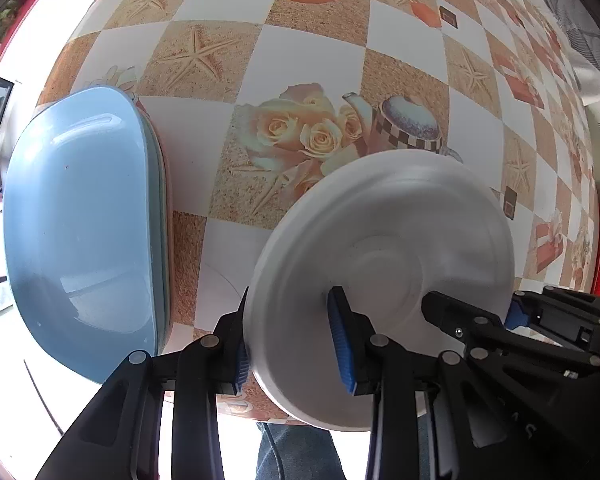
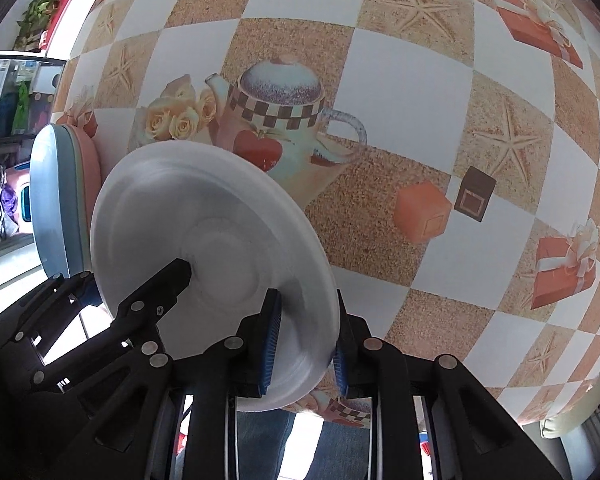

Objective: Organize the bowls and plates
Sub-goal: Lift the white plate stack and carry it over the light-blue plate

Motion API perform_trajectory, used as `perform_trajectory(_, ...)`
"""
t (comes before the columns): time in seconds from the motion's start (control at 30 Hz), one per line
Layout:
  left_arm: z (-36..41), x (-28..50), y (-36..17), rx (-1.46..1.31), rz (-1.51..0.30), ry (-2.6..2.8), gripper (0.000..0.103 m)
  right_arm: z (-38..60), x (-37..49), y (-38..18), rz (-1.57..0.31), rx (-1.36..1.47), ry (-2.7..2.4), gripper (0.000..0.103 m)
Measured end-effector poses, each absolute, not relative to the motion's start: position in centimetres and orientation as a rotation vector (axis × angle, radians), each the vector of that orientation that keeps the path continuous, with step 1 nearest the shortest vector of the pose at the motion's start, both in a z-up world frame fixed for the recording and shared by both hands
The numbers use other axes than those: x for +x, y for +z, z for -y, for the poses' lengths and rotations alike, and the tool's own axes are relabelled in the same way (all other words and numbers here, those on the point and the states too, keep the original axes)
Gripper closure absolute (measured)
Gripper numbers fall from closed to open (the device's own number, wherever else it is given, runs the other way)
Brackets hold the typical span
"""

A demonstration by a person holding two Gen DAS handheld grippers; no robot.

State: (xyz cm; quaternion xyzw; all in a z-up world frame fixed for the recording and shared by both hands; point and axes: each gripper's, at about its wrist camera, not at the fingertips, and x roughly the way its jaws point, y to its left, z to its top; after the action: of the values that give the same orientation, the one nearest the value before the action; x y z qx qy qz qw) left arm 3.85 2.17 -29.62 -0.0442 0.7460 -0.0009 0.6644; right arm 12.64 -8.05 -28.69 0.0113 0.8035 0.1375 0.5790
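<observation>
Here both grippers share one white plate (image 1: 384, 272), held over the near edge of the table (image 1: 312, 60). The left gripper (image 1: 296, 344) has its jaws closed on the plate's rim, one pad under it and one on its face; the right gripper (image 2: 304, 344) clamps the opposite rim the same way. The plate is tilted and seems clear of the cloth — not yet set down. Just to its left stands a stack of bowls (image 1: 84, 232), a blue one on top with a pinkish one showing beneath. So the bowls look gathered already; the plate remains to be placed, and no other loose dishes show.
</observation>
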Motion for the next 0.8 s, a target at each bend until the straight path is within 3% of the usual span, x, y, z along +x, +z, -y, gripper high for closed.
perform_trajectory(0.2,-3.5,2.7,-29.3,-0.134,-1.688,-0.006,0.067,6.3,13.8,-30.2,-1.904,-0.029,0.332,0.077)
perform_trajectory(0.8,0.2,2.6,-25.1,-0.037,-1.596,-0.066,0.066,6.6,15.4,-26.9,-1.848,0.029,0.308,0.077)
